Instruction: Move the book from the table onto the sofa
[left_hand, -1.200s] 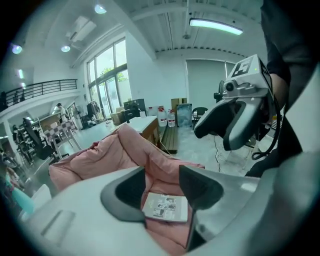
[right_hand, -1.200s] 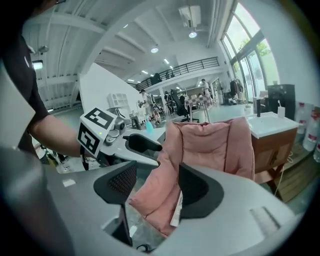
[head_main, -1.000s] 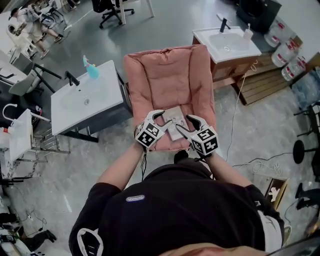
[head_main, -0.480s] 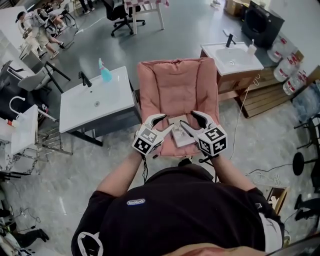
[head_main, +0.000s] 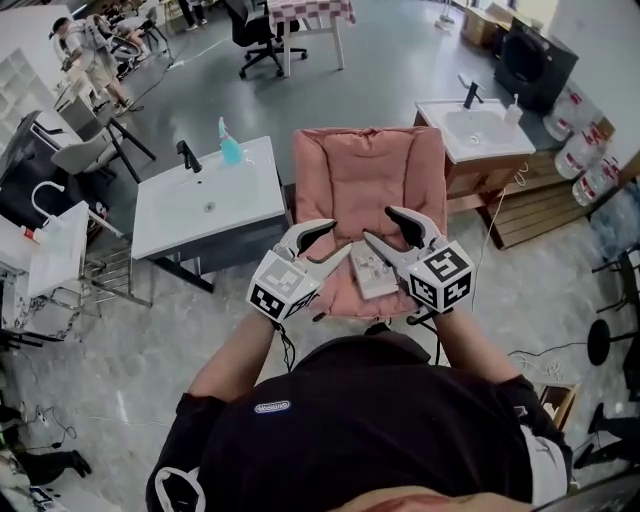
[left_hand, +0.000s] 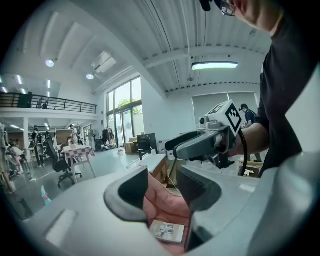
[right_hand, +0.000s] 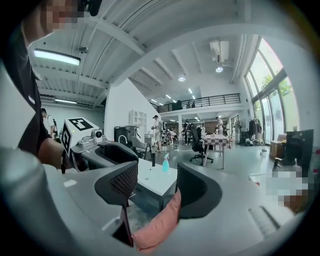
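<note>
While book (head_main: 372, 272) lies on sofa (head_main: 365, 175), left gripper (head_main: 335, 238), right gripper (head_main: 380, 226) jaws apart, empty.

- Bright, even light from tall windows (right_hand: 270, 85) and a ceiling strip lamp (left_hand: 215, 65)
- Gripper views: strong fisheye curvature, black vignetted corners, soft near foreground

Black T-shirt (head_main: 380, 440) (oval logo (head_main: 270, 406)); grey tools (head_main: 338, 237) (head_main: 379, 224), marker cubes (head_main: 442, 279).

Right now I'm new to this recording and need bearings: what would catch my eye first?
A pink padded sofa fills the centre, with a small pale book lying near its seat's front edge. Just above it, the left gripper and right gripper hover open and empty. A white washbasin counter stands left.
</note>
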